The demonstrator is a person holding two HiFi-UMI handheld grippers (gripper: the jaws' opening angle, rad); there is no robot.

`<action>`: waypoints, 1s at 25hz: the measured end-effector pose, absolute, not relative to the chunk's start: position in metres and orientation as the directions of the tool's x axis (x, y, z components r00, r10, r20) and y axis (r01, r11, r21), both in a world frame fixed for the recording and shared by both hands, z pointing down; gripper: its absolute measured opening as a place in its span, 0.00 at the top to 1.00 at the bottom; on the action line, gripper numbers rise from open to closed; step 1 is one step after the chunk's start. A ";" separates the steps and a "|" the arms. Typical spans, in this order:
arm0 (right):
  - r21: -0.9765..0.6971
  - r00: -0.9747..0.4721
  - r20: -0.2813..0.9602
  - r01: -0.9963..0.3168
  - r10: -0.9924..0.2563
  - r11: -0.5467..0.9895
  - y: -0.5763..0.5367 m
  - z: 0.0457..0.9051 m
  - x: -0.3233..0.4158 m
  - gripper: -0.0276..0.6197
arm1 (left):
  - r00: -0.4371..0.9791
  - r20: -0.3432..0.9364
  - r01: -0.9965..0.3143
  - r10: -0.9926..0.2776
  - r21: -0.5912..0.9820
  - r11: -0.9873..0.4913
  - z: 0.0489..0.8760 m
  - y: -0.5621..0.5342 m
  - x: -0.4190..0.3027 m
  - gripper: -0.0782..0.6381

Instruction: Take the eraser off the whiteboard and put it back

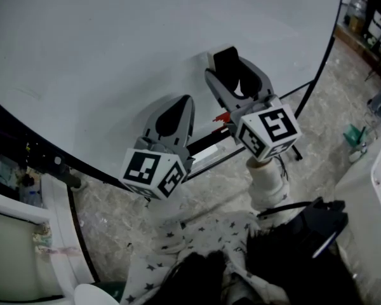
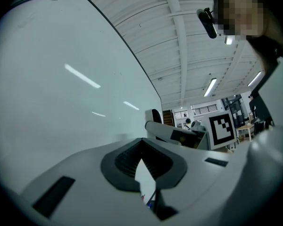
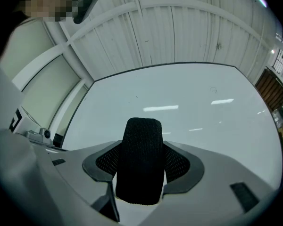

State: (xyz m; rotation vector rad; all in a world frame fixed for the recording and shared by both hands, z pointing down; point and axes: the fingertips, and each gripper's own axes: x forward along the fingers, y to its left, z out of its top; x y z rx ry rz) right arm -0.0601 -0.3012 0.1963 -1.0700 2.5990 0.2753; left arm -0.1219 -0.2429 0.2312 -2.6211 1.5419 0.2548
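Eraser [image 3: 140,161] tight between right tongs [image 3: 141,147] (left tongs [image 2: 142,147] together, empty)

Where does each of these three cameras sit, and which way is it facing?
Head view: on the person's head, looking steeply down at the whiteboard; shows the left gripper, right gripper and starred sleeve.
Left gripper view: on the left gripper, looking along its closed jaws beside the whiteboard; the person shows top right.
Right gripper view: on the right gripper, facing the whiteboard past the eraser clamped in its jaws.
Shared: head and left gripper views both show the right gripper's marker cube.
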 end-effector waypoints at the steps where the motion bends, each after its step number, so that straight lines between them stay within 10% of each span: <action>1: 0.062 -0.672 -0.357 -0.710 -0.649 0.702 -0.309 0.195 -0.068 0.56 | 0.474 -0.186 -0.875 -0.860 0.005 -0.484 0.230 -0.250 -0.128 0.89; 25: 0.142 -0.659 -0.345 -0.740 -0.668 0.657 -0.336 0.180 -0.083 0.56 | 0.457 -0.184 -0.886 -0.870 -0.009 -0.464 0.225 -0.255 -0.126 0.89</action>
